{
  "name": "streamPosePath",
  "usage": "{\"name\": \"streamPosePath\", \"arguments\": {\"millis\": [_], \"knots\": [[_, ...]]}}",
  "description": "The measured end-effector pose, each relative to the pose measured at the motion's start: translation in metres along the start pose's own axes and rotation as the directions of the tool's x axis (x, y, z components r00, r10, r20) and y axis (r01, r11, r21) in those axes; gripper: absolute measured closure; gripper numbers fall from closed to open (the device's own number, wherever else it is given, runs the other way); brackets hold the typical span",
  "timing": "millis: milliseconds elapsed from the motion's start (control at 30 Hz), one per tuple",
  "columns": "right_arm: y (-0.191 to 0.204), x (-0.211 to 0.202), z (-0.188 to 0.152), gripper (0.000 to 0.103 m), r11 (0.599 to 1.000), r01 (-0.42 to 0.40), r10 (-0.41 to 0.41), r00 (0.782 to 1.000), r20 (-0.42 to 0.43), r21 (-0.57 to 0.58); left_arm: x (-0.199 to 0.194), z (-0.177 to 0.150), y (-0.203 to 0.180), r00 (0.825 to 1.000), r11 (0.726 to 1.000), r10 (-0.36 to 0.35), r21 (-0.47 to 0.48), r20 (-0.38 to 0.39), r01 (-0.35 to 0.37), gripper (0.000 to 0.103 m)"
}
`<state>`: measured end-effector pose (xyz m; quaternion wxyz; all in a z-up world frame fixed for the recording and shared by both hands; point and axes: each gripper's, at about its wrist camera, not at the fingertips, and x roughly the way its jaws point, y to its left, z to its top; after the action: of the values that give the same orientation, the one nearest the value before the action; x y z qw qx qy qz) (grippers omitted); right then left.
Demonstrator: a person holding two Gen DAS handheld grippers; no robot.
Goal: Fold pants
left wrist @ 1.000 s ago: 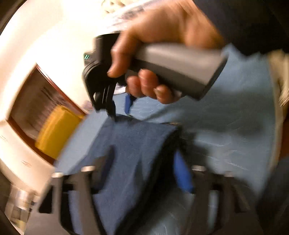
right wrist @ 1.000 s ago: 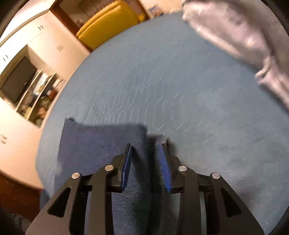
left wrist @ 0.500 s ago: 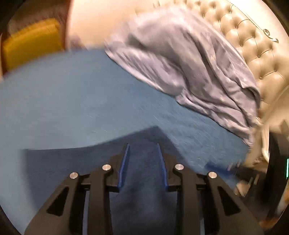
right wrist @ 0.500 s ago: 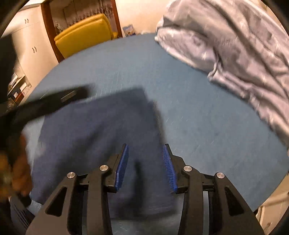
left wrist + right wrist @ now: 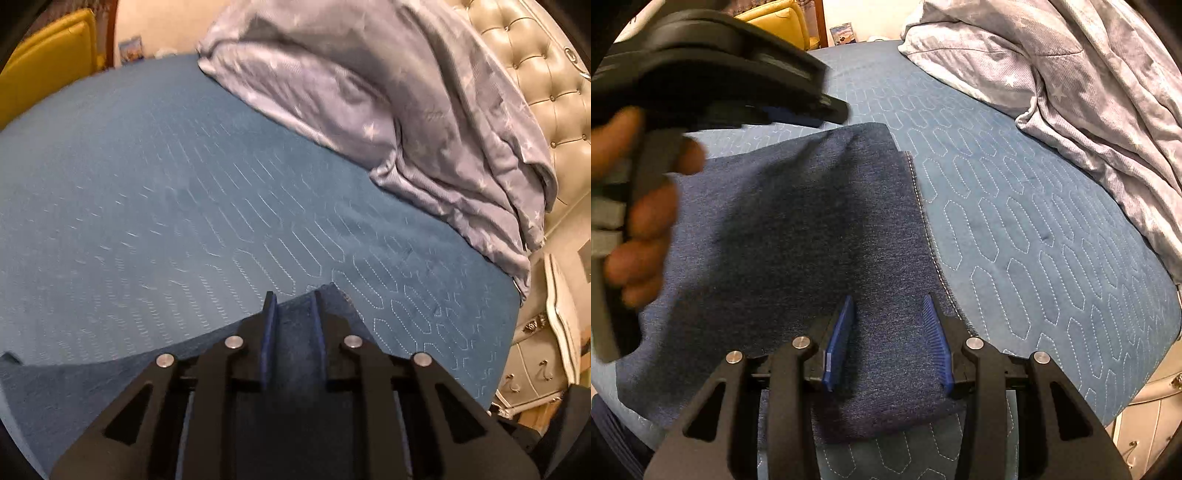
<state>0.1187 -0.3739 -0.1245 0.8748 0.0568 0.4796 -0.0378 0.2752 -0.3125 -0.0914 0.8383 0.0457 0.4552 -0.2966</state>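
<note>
- The pants, dark blue and folded into a flat block, lie on the quilted blue bedspread near its front edge.
- The left gripper reaches over the pants' far corner; its jaws have just been closing and now stand narrow, with a strip of the dark cloth between the blue pads.
- Whether those pads press the cloth cannot be told from the left wrist view; in the right wrist view the left gripper is blurred, its tips at the pants' far edge.
- A hand grips the left gripper's handle, above the pants' left part.
- The right gripper hovers over the pants' near right part, just inside the stitched right edge.
- Its jaws are parted and the pads clamp nothing; the cloth lies flat below them.
- A crumpled grey duvet lies well apart, at the bedspread's far right.
</note>
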Motion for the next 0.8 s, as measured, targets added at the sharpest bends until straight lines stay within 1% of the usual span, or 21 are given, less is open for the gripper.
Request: {"name": "streamPosePath", "arguments": {"millis": [33,67,133,200,267,333,367,400,467,567,600,700,800], "knots": [[0.0,-0.001,0.0,0.063,1.0,-0.001,0.001,1.0,0.0,0.002,-0.006,-0.003,0.0,1.0,1.0,0.012,-0.006,-0.004,-0.012,0.083],[-0.001,-0.001,-0.001,0.063,1.0,-0.005,0.005,1.0,-0.001,0.007,-0.014,-0.013,0.002,1.0,0.999,0.031,-0.013,-0.005,-0.031,0.083],[-0.002,0.0,0.0,0.063,1.0,-0.009,0.009,1.0,0.0,0.01,-0.023,-0.027,0.005,0.999,0.999,0.038,0.003,-0.004,-0.038,0.082],[-0.001,0.0,-0.001,0.063,1.0,-0.001,0.001,1.0,0.002,0.001,-0.019,-0.051,0.008,0.993,0.996,0.093,0.02,-0.068,-0.092,0.076],[0.0,0.001,-0.001,0.063,1.0,0.003,-0.003,1.0,0.002,-0.005,-0.017,-0.071,0.013,0.985,0.992,0.122,0.021,-0.119,-0.12,0.076],[0.0,0.001,-0.002,0.063,1.0,0.002,-0.002,1.0,0.003,-0.003,-0.032,-0.089,0.012,0.982,0.988,0.153,0.046,-0.107,-0.149,0.069],[-0.002,0.005,0.001,0.063,1.0,0.003,-0.003,1.0,0.003,-0.004,-0.039,-0.097,0.011,0.98,0.985,0.169,0.047,-0.104,-0.165,0.059],[-0.002,0.005,0.001,0.063,1.0,0.004,-0.004,1.0,0.002,-0.004,-0.045,-0.104,0.011,0.978,0.983,0.184,0.042,-0.1,-0.18,0.051],[-0.001,0.005,0.001,0.063,1.0,0.007,-0.007,1.0,0.002,-0.004,-0.059,-0.126,0.01,0.978,0.984,0.18,0.032,-0.105,-0.177,0.048],[0.001,0.006,0.0,0.063,1.0,0.018,-0.018,1.0,0.007,-0.011,-0.077,-0.156,0.004,0.97,0.972,0.229,0.078,-0.088,-0.222,0.041],[0.002,0.005,-0.001,0.063,1.0,0.02,-0.02,1.0,0.008,-0.013,-0.084,-0.164,0.003,0.969,0.97,0.236,0.085,-0.078,-0.23,0.04],[0.004,0.004,-0.003,0.063,0.999,0.028,-0.028,1.0,0.012,-0.018,-0.1,-0.183,0.007,0.97,0.971,0.234,0.069,-0.073,-0.229,0.038],[0.004,0.001,-0.003,0.063,1.0,0.025,-0.025,1.0,0.014,-0.009,-0.113,-0.196,0.012,0.962,0.964,0.262,0.072,-0.07,-0.257,0.037]]}}
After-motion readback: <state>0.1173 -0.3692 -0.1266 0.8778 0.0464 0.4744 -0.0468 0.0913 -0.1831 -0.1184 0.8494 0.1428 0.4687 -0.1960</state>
